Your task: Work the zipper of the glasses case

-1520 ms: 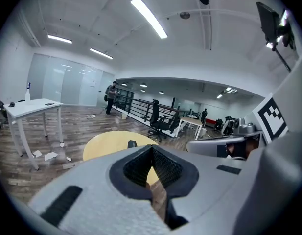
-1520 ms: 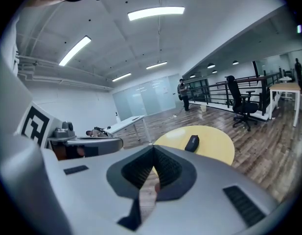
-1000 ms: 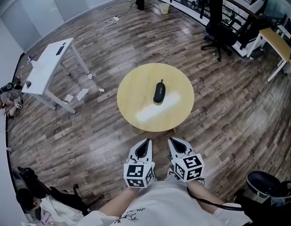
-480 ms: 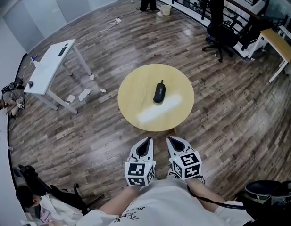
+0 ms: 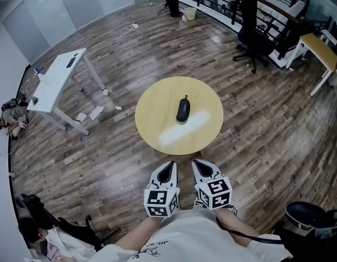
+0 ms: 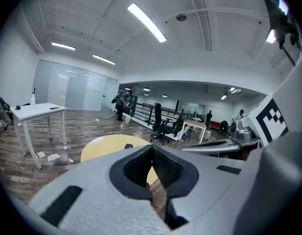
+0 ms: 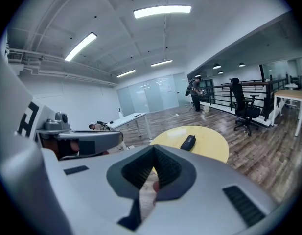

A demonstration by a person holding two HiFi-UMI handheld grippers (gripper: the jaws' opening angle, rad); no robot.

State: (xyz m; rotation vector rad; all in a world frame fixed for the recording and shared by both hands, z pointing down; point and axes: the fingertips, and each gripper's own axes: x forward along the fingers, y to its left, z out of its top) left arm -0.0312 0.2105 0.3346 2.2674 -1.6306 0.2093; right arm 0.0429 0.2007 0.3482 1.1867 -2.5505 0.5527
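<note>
The black glasses case (image 5: 182, 109) lies near the middle of the round yellow table (image 5: 155, 125), its long side running away from the person and leaning slightly right at the far end, beside a pale glare patch on the tabletop. Nothing touches it. The left claw (image 5: 169, 166) and the right claw (image 5: 197, 164) hang side by side off the table's near edge, over the wooden floor (image 5: 102, 157) and close to the person's body, well apart from the case. Both point toward the table. In the left gripper view the left claw (image 6: 151, 149) is clenched, its jaws meeting at the tip with nothing between them. In the right gripper view the right claw (image 7: 153, 149) is likewise clenched and empty, and the case (image 7: 188, 142) shows beyond it on the tabletop.
</note>
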